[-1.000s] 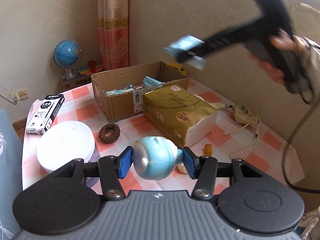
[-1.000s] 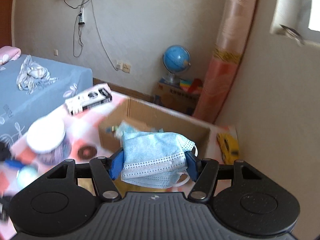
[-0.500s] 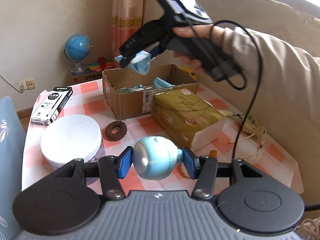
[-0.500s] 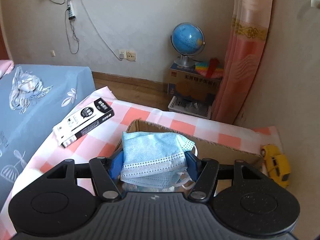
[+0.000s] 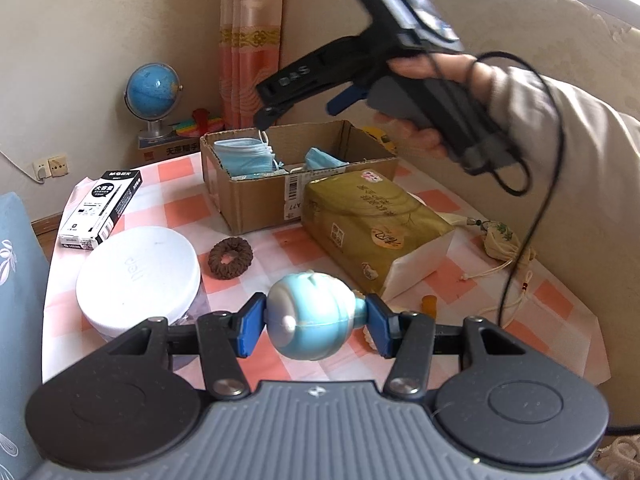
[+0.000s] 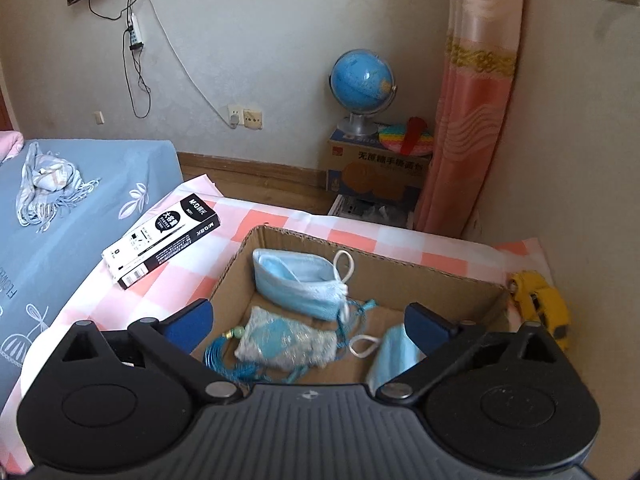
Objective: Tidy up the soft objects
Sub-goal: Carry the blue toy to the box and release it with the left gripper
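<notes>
My left gripper [image 5: 314,326] is shut on a round light-blue toy [image 5: 312,316], held low over the checked tablecloth. A person's hand holds my right gripper [image 6: 310,318] above the open cardboard box [image 6: 400,272]; its jaws are opening wide with nothing between them. A folded blue face mask [image 6: 296,280] lies in the box against its far-left wall. Beside it are a blue patterned sachet [image 6: 284,342] with a tassel and a second mask [image 6: 392,354]. In the left wrist view the right gripper [image 5: 300,108] hovers over the box [image 5: 256,200] and the mask [image 5: 240,154].
In front of the box lie a yellow-green tissue pack [image 5: 372,224], a brown scrunchie [image 5: 231,252], a white round lidded container [image 5: 138,276] and a black-and-white pen box [image 5: 100,208]. A drawstring pouch [image 5: 500,240] is at right. A yellow toy car [image 6: 540,304] sits behind the box.
The right gripper came in over the box, opened and let go of the blue mask, which now lies inside the box. The left gripper stayed put with the toy.
</notes>
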A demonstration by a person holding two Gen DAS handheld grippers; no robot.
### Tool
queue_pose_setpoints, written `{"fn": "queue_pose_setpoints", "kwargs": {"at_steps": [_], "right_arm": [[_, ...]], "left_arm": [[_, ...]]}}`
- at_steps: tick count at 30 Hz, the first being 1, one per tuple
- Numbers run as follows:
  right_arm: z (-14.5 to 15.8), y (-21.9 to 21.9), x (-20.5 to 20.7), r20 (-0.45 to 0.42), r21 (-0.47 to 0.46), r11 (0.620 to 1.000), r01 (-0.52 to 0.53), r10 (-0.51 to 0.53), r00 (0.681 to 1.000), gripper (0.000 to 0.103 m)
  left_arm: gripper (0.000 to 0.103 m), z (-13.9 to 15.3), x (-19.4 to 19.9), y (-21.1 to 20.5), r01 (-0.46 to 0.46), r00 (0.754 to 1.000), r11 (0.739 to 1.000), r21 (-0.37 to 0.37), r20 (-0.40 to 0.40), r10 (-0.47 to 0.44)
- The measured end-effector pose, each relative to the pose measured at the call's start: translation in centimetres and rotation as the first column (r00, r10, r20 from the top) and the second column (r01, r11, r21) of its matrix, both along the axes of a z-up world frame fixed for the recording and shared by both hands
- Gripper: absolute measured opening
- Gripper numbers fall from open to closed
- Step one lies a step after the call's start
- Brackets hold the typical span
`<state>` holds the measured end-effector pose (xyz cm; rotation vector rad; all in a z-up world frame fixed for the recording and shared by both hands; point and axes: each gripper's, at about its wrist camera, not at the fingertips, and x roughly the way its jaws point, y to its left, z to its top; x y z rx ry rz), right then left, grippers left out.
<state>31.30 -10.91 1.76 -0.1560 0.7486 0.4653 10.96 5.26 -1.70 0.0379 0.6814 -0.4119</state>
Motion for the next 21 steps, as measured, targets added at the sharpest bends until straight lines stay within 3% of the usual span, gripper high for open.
{"fn": "queue_pose_setpoints", "kwargs": {"at_steps": [7, 14, 21], "right_arm": [[0.9, -2.6, -5.8, 0.070, -0.047, 0.999, 0.000, 0.003, 0.998, 0.103], [0.2, -6.1, -12.9, 0.155, -0.089, 0.992, 0.084, -0.070, 0.985, 0.103], [-1.7, -9.1, -18.2, 0.144, -0.051, 0.981, 0.187, -0.178, 0.973, 0.103]], "left_arm": [[0.053, 0.3, 0.4, -0.2, 0.013, 1.000, 1.000, 0.017, -0.010, -0.013], [0.053, 1.0, 0.9, -0.5, 0.023, 1.000, 0.999, 0.045, -0.021, -0.022], [0.053, 2.6, 3.2, -1.3, 0.047, 0.999, 0.998, 0.052, -0.011, -0.047]]}}
